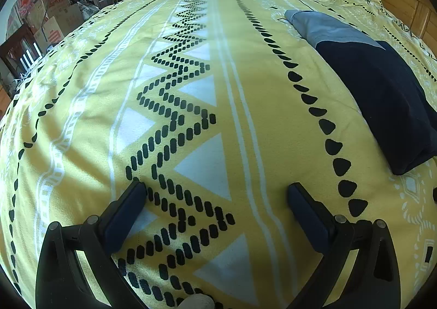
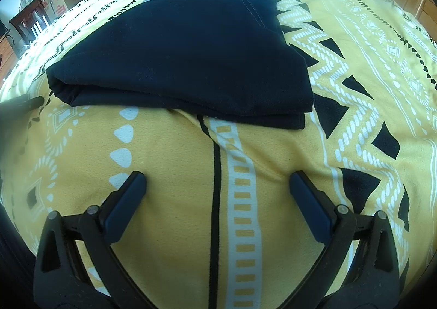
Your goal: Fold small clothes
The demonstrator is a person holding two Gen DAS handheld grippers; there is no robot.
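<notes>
Already folded, the navy garment [image 2: 177,58] lies done; left gripper [image 1: 215,190] and right gripper [image 2: 218,179], both spread wide and empty, likely need another piece.

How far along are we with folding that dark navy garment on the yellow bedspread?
Looks done: the dark navy garment with a grey-blue panel lies in a flat, layered fold on the yellow patterned bedspread. In hand: nothing; the left gripper and right gripper are both open over bare bedspread. Left: no other unfolded small clothes show on the bed in these views.
</notes>
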